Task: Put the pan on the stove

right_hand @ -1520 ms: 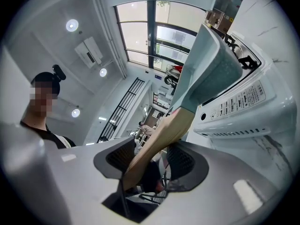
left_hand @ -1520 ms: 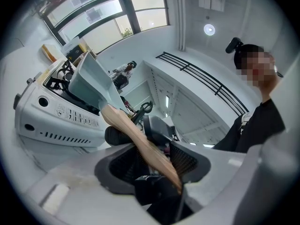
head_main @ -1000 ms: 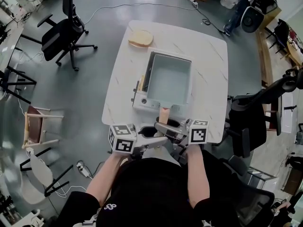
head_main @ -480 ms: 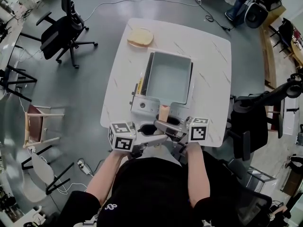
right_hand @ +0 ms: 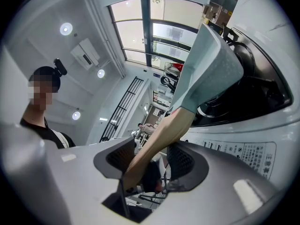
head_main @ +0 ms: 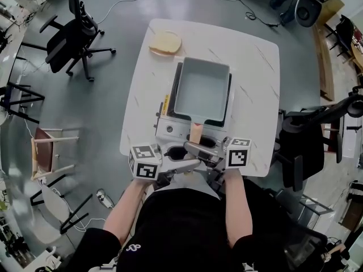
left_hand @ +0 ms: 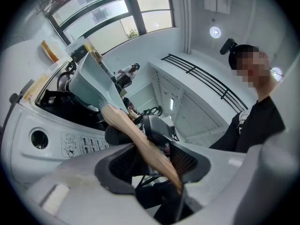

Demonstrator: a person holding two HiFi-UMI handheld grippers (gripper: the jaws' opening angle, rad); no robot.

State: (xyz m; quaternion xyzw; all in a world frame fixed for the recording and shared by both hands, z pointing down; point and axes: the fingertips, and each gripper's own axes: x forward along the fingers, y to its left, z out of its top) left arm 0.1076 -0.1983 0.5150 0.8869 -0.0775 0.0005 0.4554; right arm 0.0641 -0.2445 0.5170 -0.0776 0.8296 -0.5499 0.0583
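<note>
A square pale grey-blue pan (head_main: 202,90) with a wooden handle (head_main: 195,132) lies over the white table stove (head_main: 170,128), its handle pointing toward me. Both grippers meet at that handle near the table's front edge. My left gripper (head_main: 182,164) comes in from the left and my right gripper (head_main: 198,149) from the right. In the left gripper view the handle (left_hand: 136,135) runs between the jaws of the left gripper (left_hand: 157,161) up to the pan (left_hand: 91,81). In the right gripper view the right gripper (right_hand: 150,165) is shut on the handle (right_hand: 161,137) below the pan (right_hand: 208,69).
A tan slice like bread (head_main: 165,41) lies at the far left corner of the white table (head_main: 255,78). The stove's control panel (left_hand: 77,144) faces me. Office chairs stand at the far left (head_main: 71,38) and close on the right (head_main: 309,146).
Pan and grippers keep nearly the same pose at the stove. The head view has shifted a little, so the table sits slightly higher in the picture.
</note>
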